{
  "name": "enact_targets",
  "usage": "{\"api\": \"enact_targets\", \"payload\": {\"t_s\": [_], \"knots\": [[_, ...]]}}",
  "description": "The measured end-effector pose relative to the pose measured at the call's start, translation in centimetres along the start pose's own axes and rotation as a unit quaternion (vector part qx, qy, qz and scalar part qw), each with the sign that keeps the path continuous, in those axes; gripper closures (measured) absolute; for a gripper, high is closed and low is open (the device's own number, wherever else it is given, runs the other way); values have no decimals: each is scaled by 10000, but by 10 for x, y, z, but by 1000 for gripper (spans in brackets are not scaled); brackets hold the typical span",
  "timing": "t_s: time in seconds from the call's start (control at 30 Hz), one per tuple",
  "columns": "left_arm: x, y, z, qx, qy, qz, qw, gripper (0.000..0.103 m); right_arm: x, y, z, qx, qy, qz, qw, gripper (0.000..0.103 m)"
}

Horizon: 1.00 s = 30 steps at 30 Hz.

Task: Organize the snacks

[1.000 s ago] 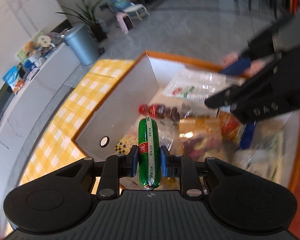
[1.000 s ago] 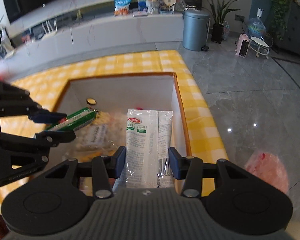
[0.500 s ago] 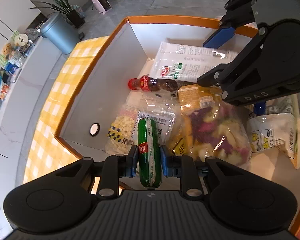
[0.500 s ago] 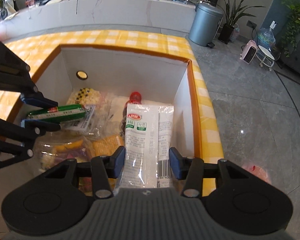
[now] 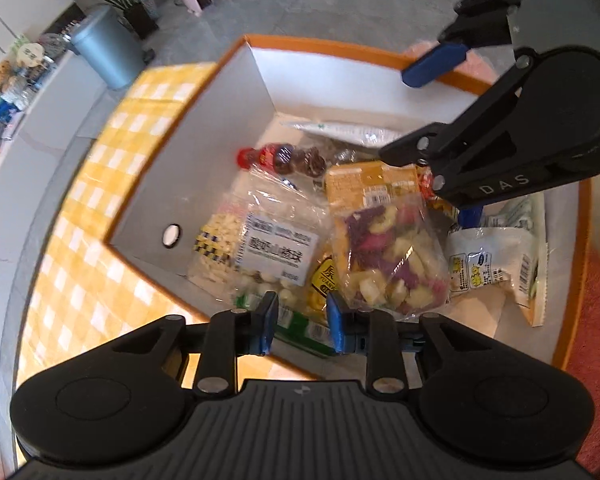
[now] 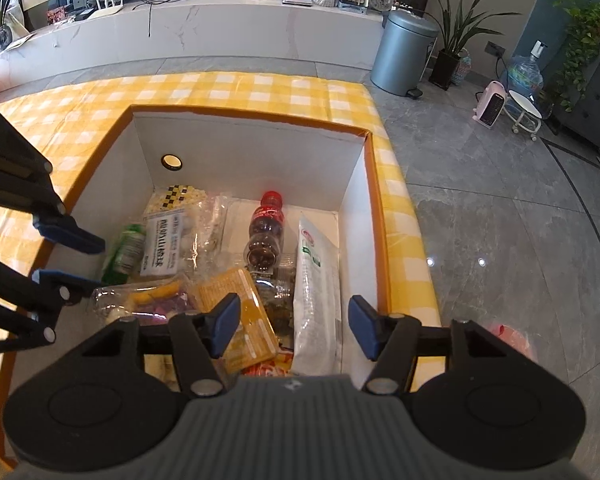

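While my left gripper (image 5: pixel 302 322) hangs over the near corner of the box (image 6: pixel 244 152), its jaws are opening, and the gap between them is narrow. The green sausage (image 5: pixel 304 330) lies under them on the other snacks, and the blue pads do not press on it. In the right wrist view I see the same sausage (image 6: pixel 125 252) beside the left wall of the box, just next to the bag with the white label (image 6: pixel 164 246).

My right gripper (image 6: pixel 294 326) is opening too, and its jaws stand wide. The long white pack (image 6: pixel 316 292) lies below the gap, along the right wall of the box, and neither pad touches it. From the left wrist view only a part of this pack (image 5: pixel 352 132) shows, at the far side behind the right gripper (image 5: pixel 430 116).

Around these two things the box is full. A small bottle with a red cap (image 6: pixel 266 236) lies in the middle, its cap toward the far wall. A yellow pack (image 6: pixel 240 316) lies under my right gripper's left finger, and a clear bag of coloured pieces (image 5: pixel 388 260) is beside it. One more white bag with yellow marks (image 5: pixel 488 264) lies at the right end of the box in the left wrist view.

The box stands on a table with a yellow checked cloth (image 6: pixel 228 88). Behind the table I see a grey floor, a grey bin (image 6: pixel 404 56) and a long white counter (image 6: pixel 204 36).
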<state>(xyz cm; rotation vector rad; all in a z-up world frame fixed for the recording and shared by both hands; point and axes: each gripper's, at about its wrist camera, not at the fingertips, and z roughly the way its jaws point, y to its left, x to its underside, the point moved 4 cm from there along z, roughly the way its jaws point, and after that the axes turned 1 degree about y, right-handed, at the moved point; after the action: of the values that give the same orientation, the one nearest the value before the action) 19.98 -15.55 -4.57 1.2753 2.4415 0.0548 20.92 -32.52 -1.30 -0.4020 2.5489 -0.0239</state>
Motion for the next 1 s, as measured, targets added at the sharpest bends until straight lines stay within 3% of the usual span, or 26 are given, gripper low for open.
{"api": "enact_targets", "payload": {"t_s": [0.23, 0.43, 0.73, 0.87, 1.0], "knots": [[13, -3, -53, -136, -617, -164, 9979, 64, 2, 4, -32, -52, -86, 221, 9997, 40], [27, -2, -112, -324, -1509, -684, 9856, 53, 3, 17, -80, 17, -414, 246, 9988, 27], [55, -43, -186, -1416, -2694, -800, 9492, 26, 29, 42, -171, 198, -1388, 349, 9895, 12], [71, -60, -204, -1779, -3018, -1148, 9296, 18, 51, 57, -197, 230, -1734, 419, 9837, 10], [85, -65, -211, -1899, -3289, -1688, 9096, 12, 73, 71, -215, 141, -2074, 530, 9767, 8]]}}
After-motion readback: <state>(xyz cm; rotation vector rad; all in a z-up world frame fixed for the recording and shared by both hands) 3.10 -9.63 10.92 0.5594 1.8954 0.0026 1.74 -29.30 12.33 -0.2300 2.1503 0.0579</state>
